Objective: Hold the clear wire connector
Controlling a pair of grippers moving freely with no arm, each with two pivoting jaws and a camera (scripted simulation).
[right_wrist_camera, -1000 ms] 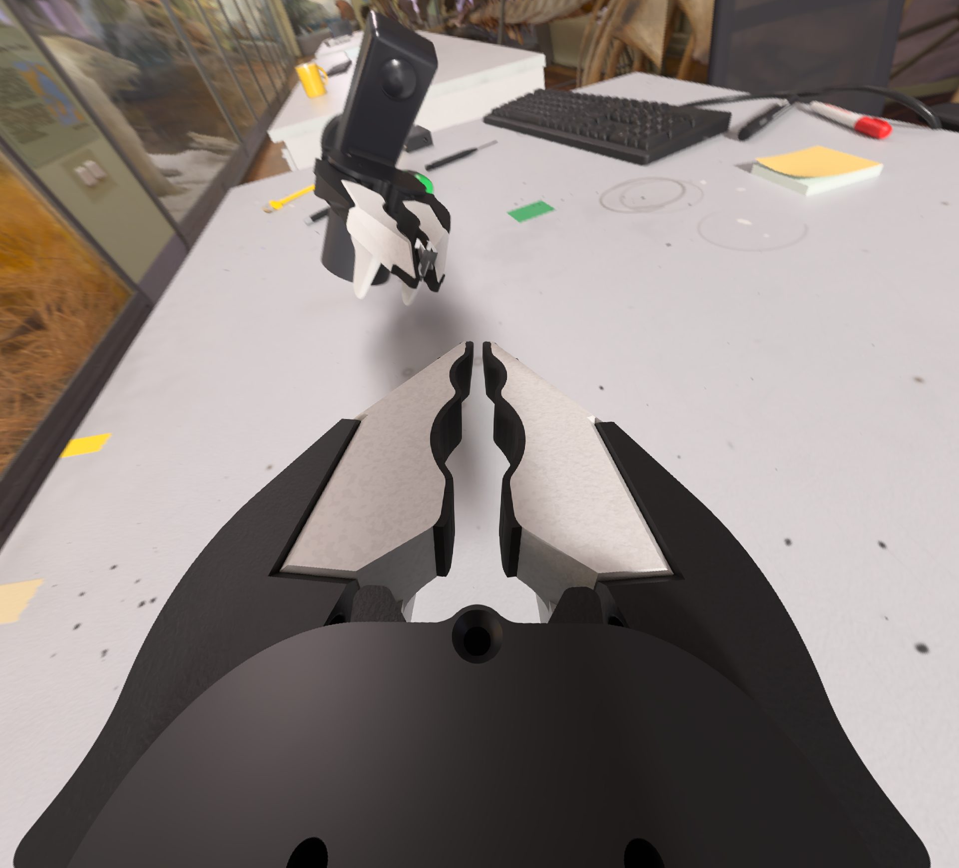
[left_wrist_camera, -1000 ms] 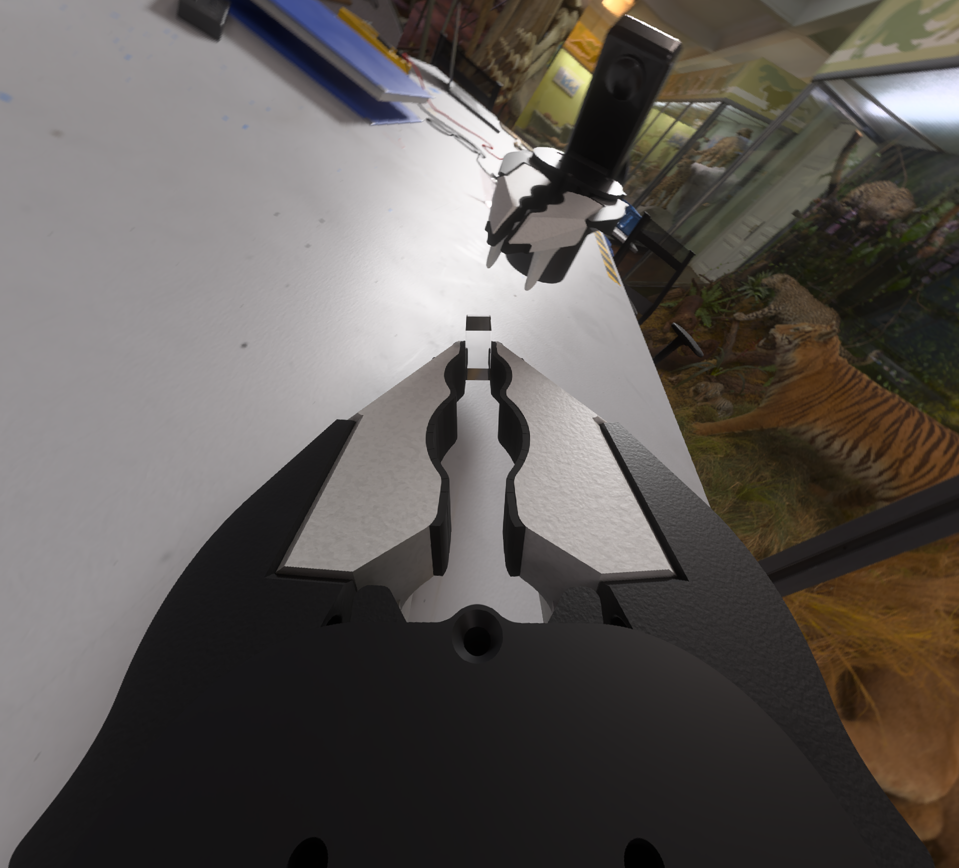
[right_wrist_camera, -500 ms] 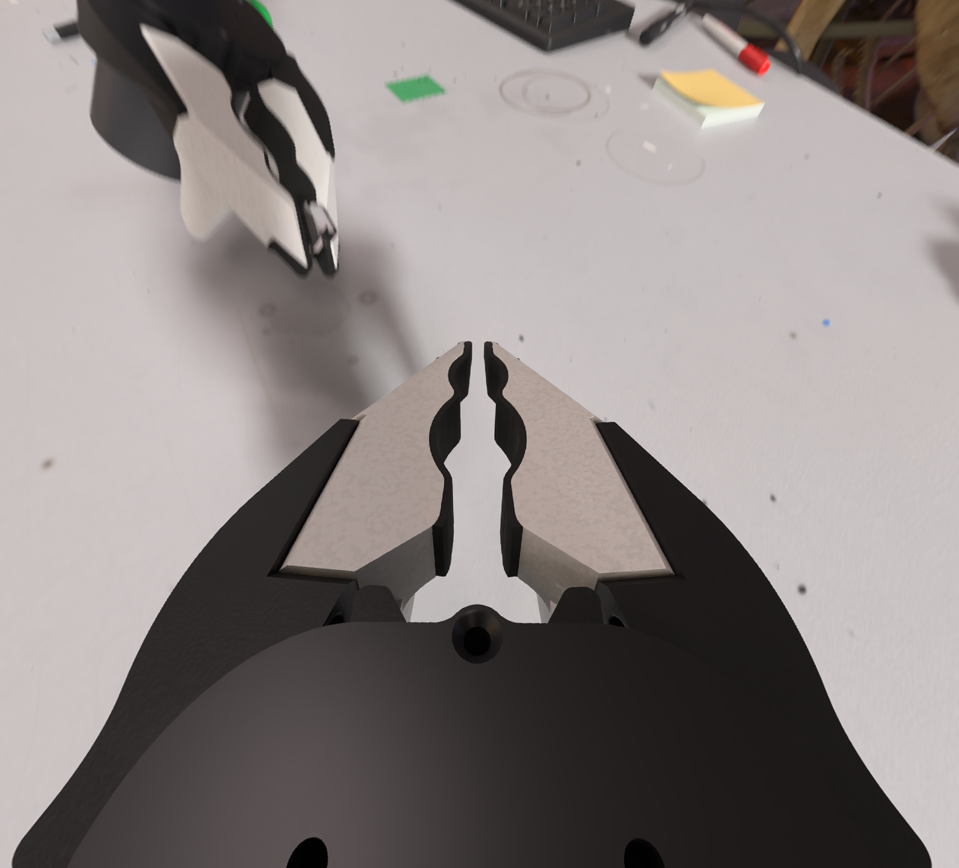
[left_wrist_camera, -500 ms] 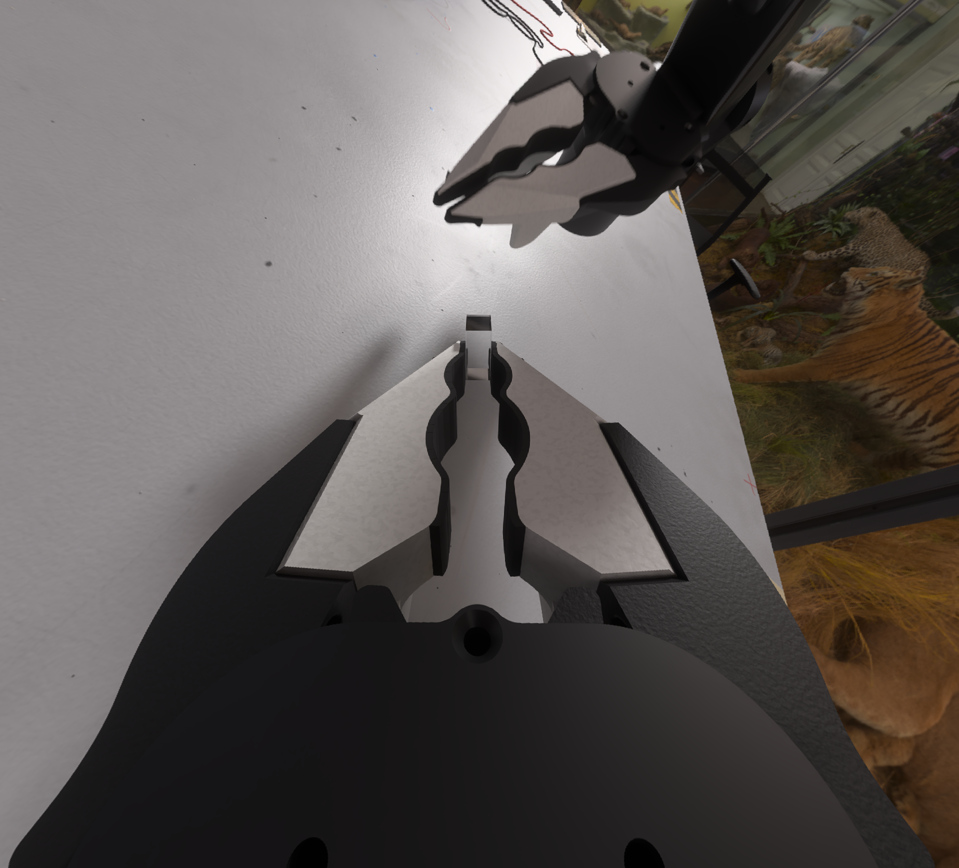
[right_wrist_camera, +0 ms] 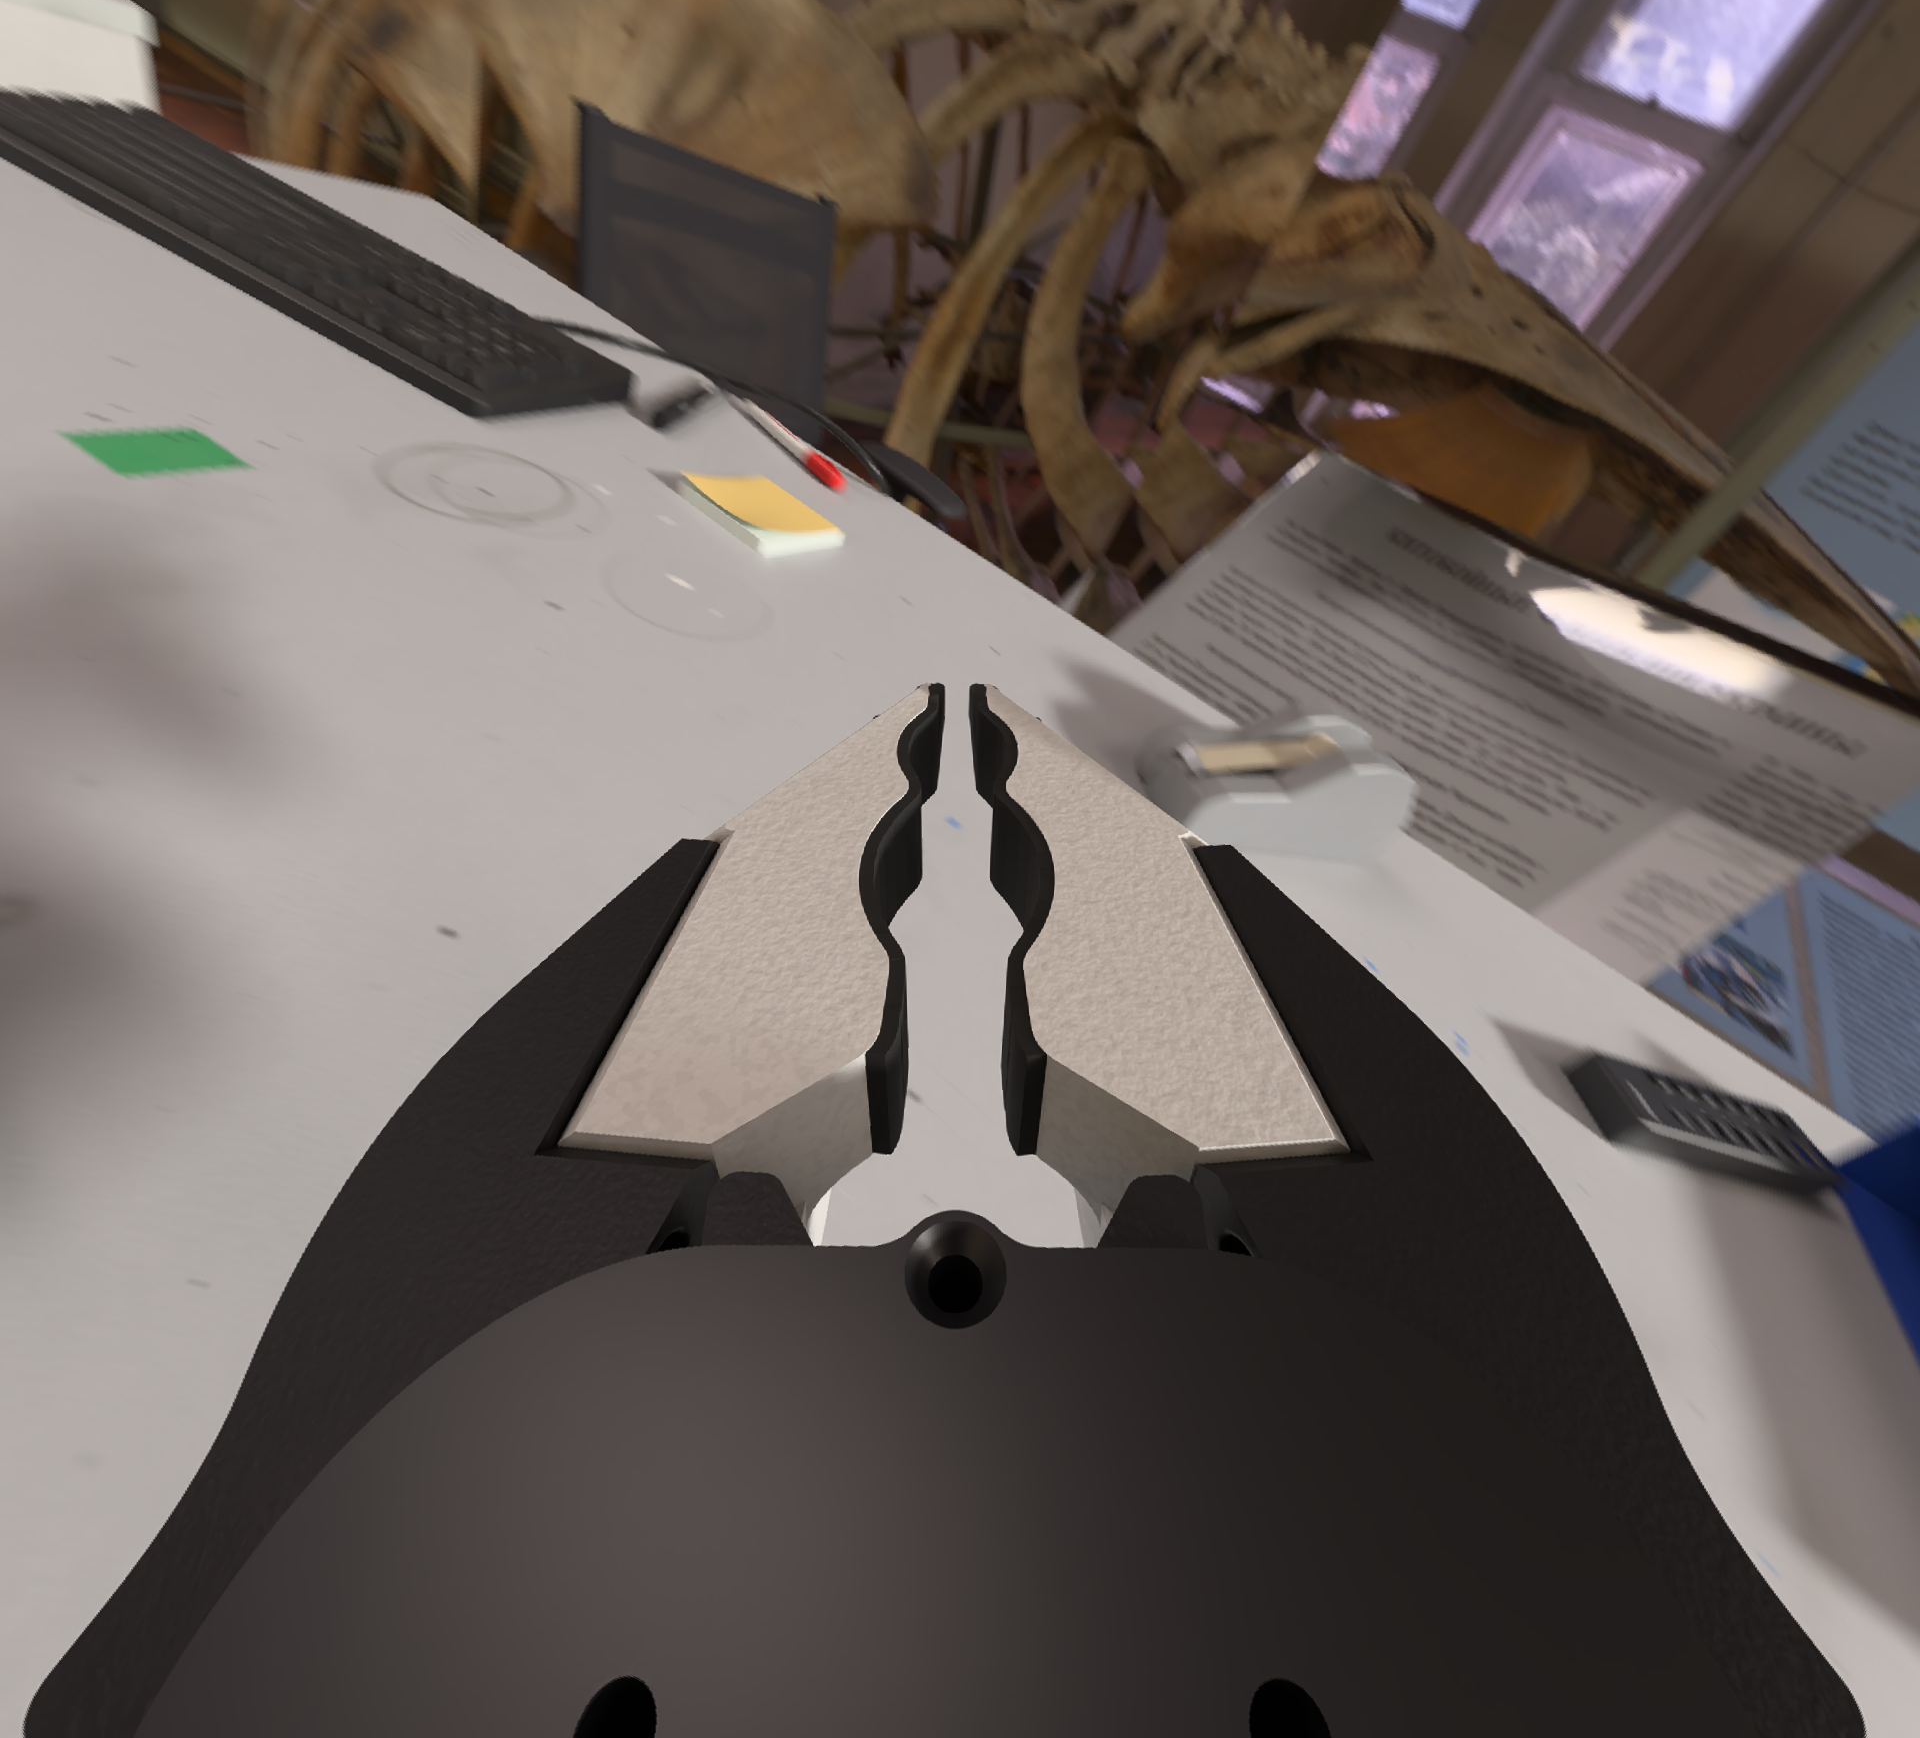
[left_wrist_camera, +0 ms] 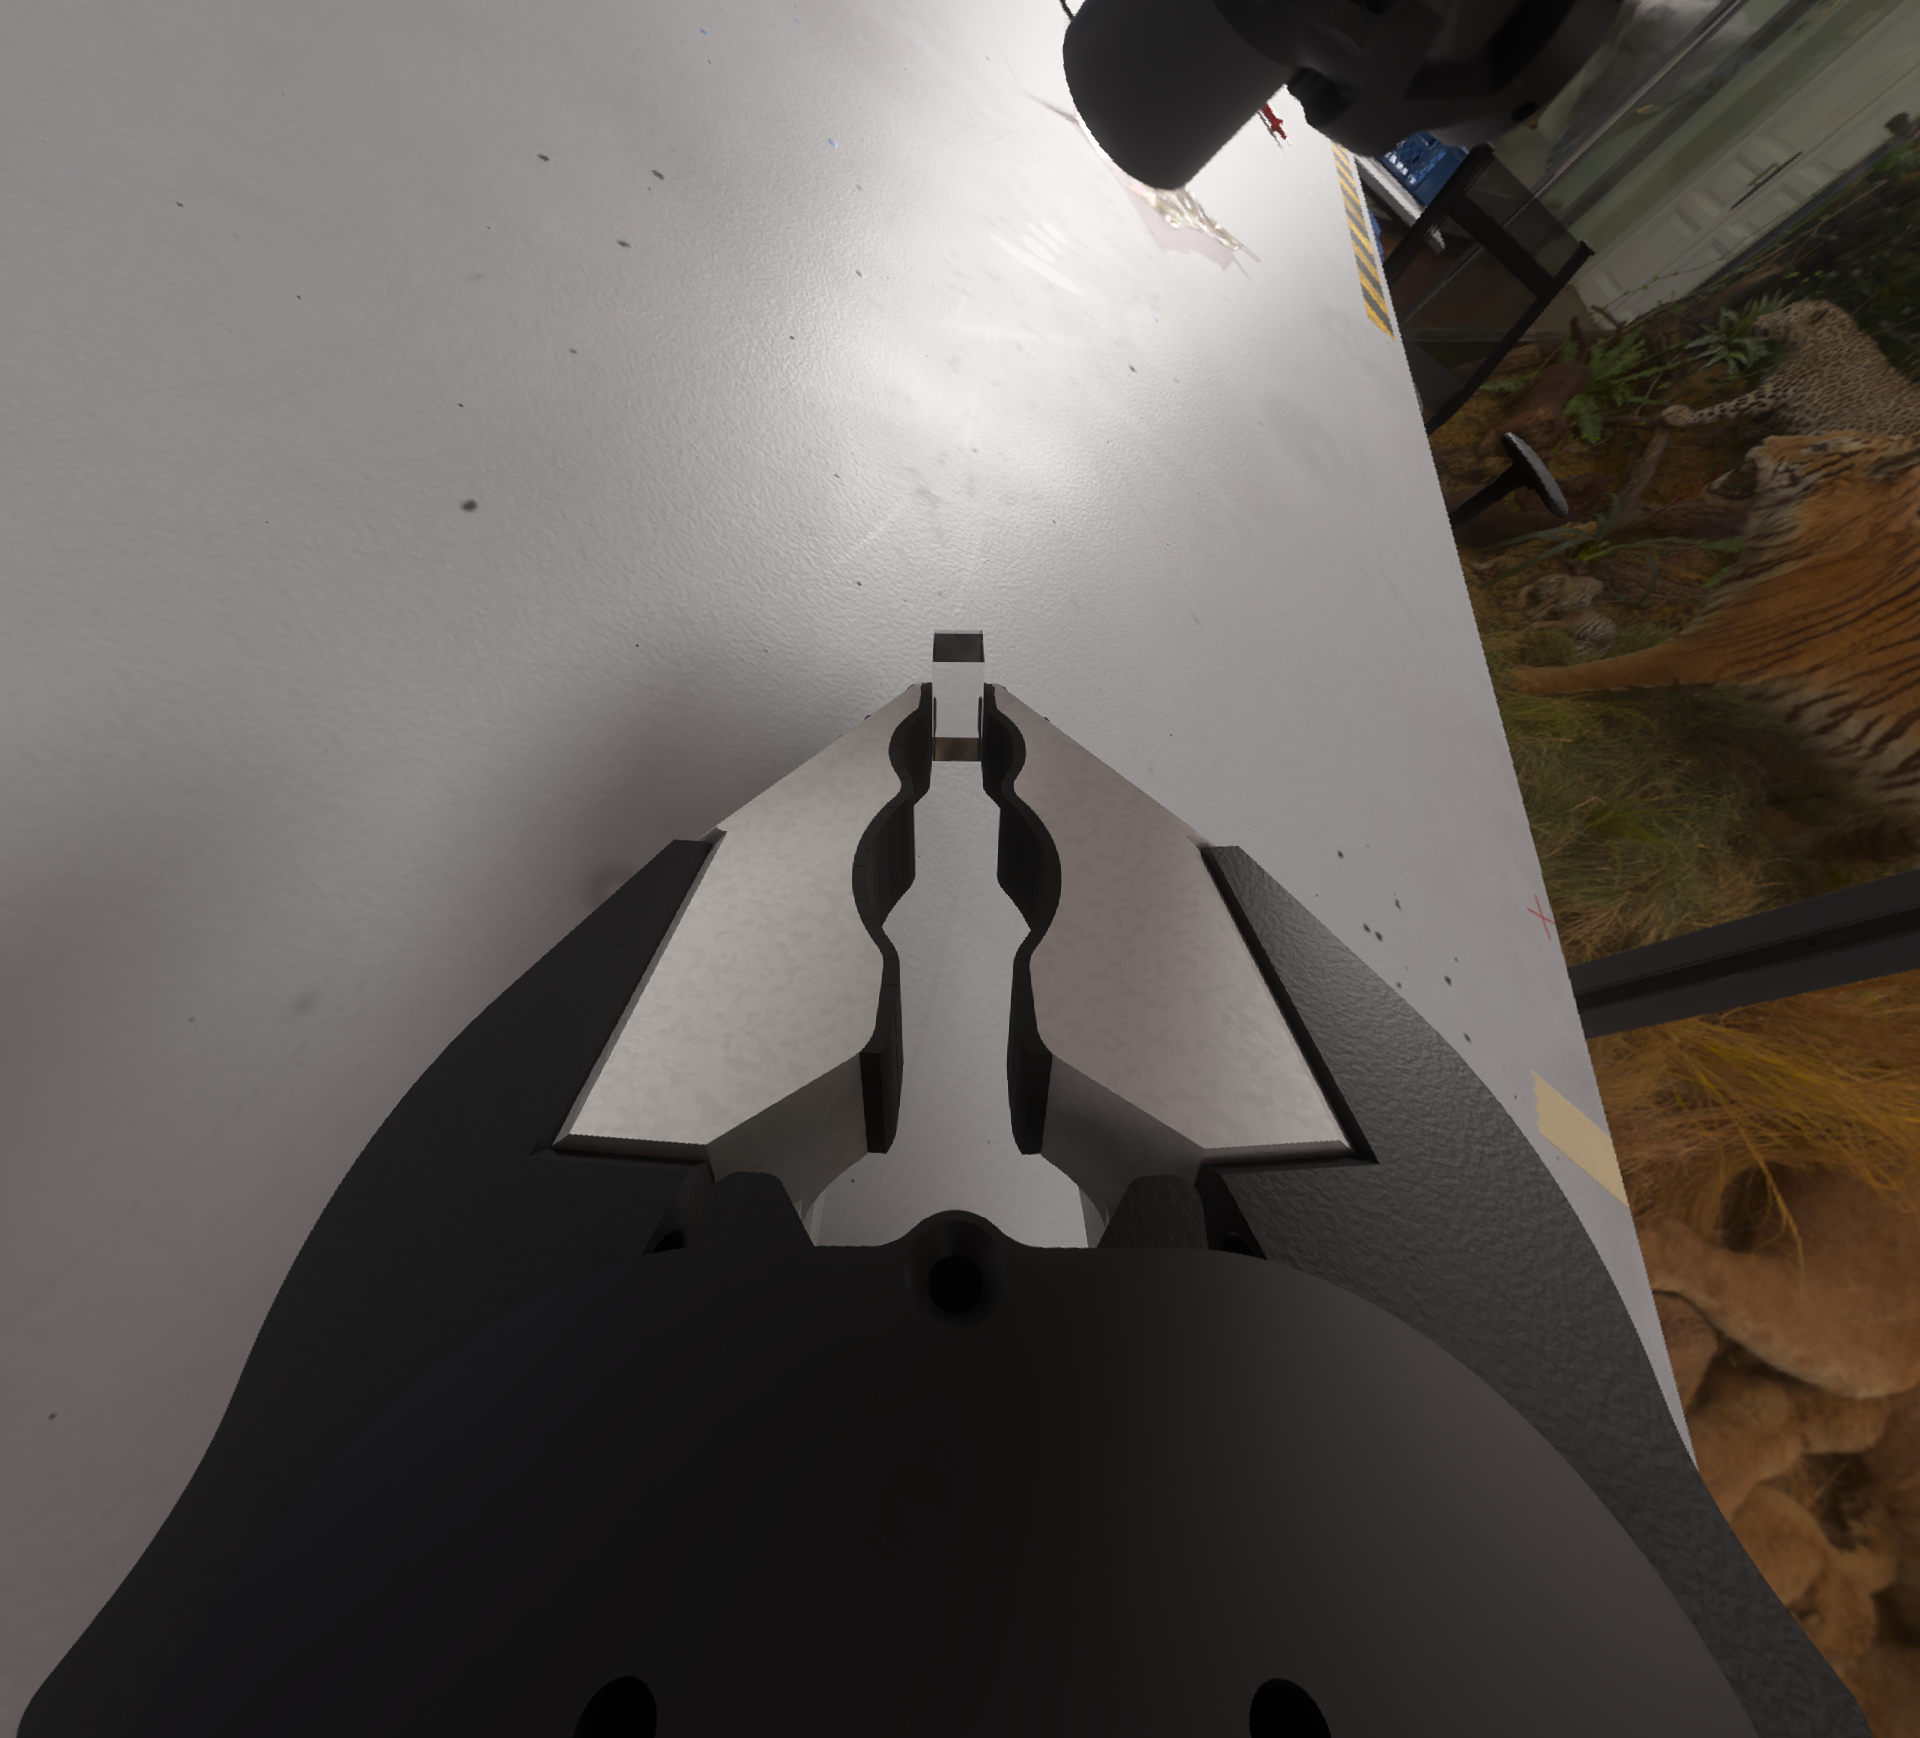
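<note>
The white bench [left_wrist_camera: 416, 338] lay under me. My right gripper [right_wrist_camera: 956, 701] held nothing, its fingers nearly together. My left gripper [left_wrist_camera: 957, 701] pinched the clear wire connector [left_wrist_camera: 958, 701] at its fingertips, above the bench.

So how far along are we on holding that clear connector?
The grasp looks done: the left gripper is shut on the clear wire connector, pinched at its fingertips over the white table. In hand: keeping that hold. The right gripper is shut and empty. Nothing obvious looks left.
</note>
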